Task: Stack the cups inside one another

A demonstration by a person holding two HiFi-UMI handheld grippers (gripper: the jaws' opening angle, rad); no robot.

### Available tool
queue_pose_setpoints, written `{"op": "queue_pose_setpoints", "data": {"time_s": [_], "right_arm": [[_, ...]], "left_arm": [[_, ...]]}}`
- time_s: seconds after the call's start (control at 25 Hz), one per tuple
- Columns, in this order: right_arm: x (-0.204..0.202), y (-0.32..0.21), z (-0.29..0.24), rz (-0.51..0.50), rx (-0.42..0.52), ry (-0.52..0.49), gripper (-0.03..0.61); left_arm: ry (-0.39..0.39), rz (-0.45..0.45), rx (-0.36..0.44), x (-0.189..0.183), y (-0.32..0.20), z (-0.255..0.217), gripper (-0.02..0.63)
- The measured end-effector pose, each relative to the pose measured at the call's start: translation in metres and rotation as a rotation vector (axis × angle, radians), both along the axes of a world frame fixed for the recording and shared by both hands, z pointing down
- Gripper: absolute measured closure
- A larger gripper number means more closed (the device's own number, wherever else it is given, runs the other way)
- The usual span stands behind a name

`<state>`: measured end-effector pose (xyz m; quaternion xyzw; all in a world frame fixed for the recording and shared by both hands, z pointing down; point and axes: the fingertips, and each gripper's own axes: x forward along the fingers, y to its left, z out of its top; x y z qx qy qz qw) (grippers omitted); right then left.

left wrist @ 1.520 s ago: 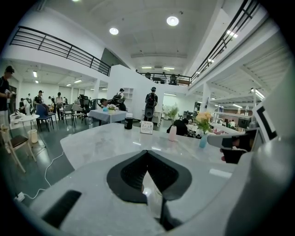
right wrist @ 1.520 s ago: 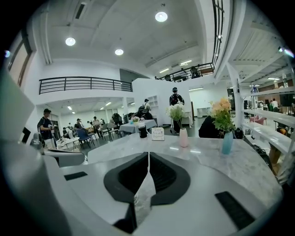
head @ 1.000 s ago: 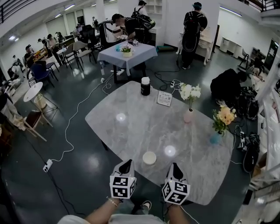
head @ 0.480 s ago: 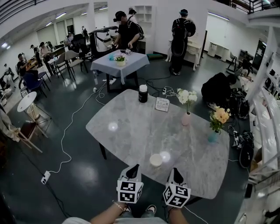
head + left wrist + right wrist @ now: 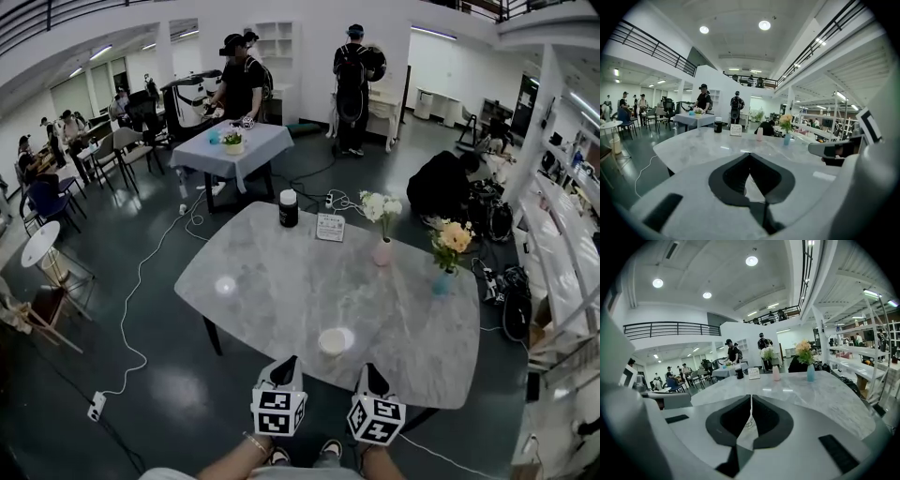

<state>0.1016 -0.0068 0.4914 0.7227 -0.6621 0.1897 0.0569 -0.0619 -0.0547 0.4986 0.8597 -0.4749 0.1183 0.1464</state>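
Progress: only one white cup [image 5: 331, 341] seen, lower centre of head view, near front edge of marble table [image 5: 272, 281]. Cannot tell if others are nested inside. No loose cups visible, so stacking likely finished. Left gripper [image 5: 287, 362] and right gripper [image 5: 369, 369]: jaws together, nothing held, just below cup.

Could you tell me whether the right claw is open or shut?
Shut: the right claw has its jaws touching at the tips in the right gripper view.

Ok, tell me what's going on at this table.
A person stands at the near edge of the marble table with a gripper in each hand. The left hand-held gripper and the right hand-held gripper are both shut and empty. A white cup sits just ahead of them, untouched; whether it's one cup or a stack is unclear.
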Motion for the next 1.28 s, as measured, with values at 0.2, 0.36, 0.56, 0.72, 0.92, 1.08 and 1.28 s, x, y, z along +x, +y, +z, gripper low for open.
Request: {"op": "queue_pose_setpoints", "data": {"time_s": [0.2,0.36,0.56,0.72,0.92,1.08,1.28], "right_arm": [[0.0,-0.002,-0.003,0.0,0.001,-0.008,0.563],[0.003,-0.003,-0.004,-0.006,-0.013,-0.007,0.572],[0.01,-0.004,-0.005,-0.004,-0.013,0.013,0.572],[0.019,-0.005,-0.007,-0.004,-0.013,0.024,0.572],[0.028,-0.009,-0.011,-0.008,-0.004,0.036,0.572],[0.03,-0.012,-0.016,-0.011,0.006,0.043,0.572],[0.031,-0.012,-0.021,-0.022,0.02,0.047,0.572]], "left_arm": [[0.0,0.007,0.0,0.0,-0.002,0.0,0.617],[-0.002,0.006,-0.005,0.0,-0.005,0.0,0.617],[0.001,0.009,-0.006,0.006,-0.007,0.001,0.617],[0.003,0.013,-0.004,0.015,-0.008,0.001,0.617],[0.009,0.013,-0.001,0.025,-0.013,0.0,0.617],[0.016,0.014,0.008,0.029,-0.015,-0.005,0.617],[0.017,0.012,0.011,0.032,-0.014,-0.006,0.617]]}}
